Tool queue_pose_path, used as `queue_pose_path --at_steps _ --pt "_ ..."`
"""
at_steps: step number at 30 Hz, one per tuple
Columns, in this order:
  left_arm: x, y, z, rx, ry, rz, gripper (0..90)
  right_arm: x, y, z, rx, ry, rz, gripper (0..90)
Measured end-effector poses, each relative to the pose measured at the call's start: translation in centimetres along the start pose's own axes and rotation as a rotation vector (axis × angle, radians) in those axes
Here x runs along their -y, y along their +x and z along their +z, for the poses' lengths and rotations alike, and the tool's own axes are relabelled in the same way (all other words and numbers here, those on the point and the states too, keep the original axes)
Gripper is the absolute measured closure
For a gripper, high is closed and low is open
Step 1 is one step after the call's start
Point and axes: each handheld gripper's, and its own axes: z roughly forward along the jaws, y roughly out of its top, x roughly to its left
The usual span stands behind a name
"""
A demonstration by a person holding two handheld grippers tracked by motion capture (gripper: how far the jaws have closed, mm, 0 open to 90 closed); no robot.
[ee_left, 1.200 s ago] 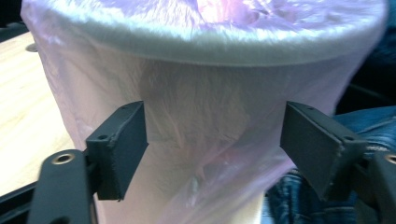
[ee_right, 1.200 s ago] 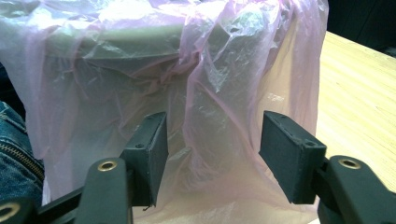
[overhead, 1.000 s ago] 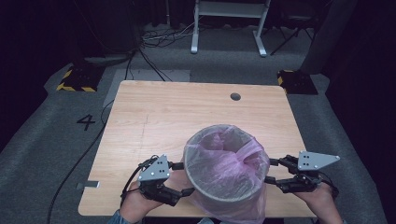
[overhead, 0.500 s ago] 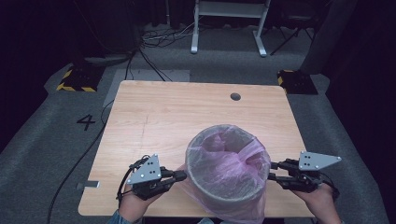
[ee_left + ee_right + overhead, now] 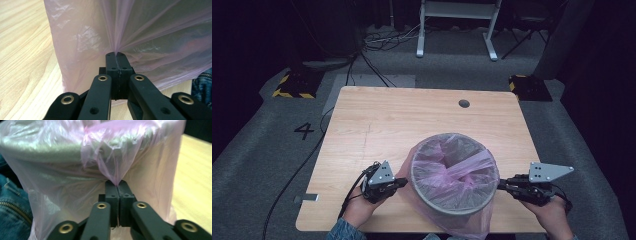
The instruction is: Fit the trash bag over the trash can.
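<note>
wooden table [image 5: 377,125] with a round grey bin [image 5: 455,172] standing near its front edge, roughly mid-width, just ahead of the person; bin is lined with a thin pink plastic bag [image 5: 462,165] that is draped over the rim and hangs down the outside wall, the film sagging past the table's front edge below the bin; inside the bin the film is bunched and creased toward the middle.

left gripper [image 5: 398,183] sits at the bin's left side, low against the wall, level with the table; in the left gripper view its jaws are clenched together on a pinch of the pink plastic bag [image 5: 140,32], folds fanning out from the pinch point; table wood shows at left of that view.

right gripper [image 5: 502,186] sits at the bin's right side, opposite the left one; its jaws have just been closing and in the right gripper view they are pressed together on a peak of the pink plastic bag [image 5: 110,162], film pulled into a small tent just under the bin's rim; blue denim of the person's clothing at lower left of that view.

both hands come in from the bottom of the high view, one each side of the bin; round hole [image 5: 464,103] in the table toward the far right; number 4 [image 5: 305,131] marked on the grey floor left of the table.
</note>
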Motion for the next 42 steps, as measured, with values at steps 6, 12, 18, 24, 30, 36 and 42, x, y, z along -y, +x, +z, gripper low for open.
queue_pose_path --at_steps 6,12,18,24,30,36,42 --pt "-0.3 -0.2 0.0 0.005 -0.02 0.008 90.0 2.6 -0.9 2.3 -0.063 0.118 0.067 89.9" --pt "0.7 -0.3 1.9 0.068 0.143 0.011 90.0 5.1 -0.3 3.8 -0.062 0.207 0.098 89.8" --pt "1.9 1.6 3.1 -0.04 0.261 -0.095 90.0 5.2 0.0 4.5 -0.058 0.24 0.099 89.7" --pt "2.1 2.4 2.5 -0.126 0.205 -0.156 89.9 7.3 -0.1 4.7 0.002 0.388 0.146 89.2" --pt "1.4 1.1 -0.2 0.011 -0.006 -0.086 40.8 6.2 0.6 2.1 0.002 0.212 0.118 47.9" --pt "-0.4 0.4 0.2 0.005 -0.051 -0.019 31.3 3.9 1.0 1.1 -0.023 0.056 0.042 43.8" --pt "-1.3 0.8 1.6 -0.013 -0.016 -0.003 74.0 3.5 0.5 2.8 -0.003 0.143 0.067 89.4"
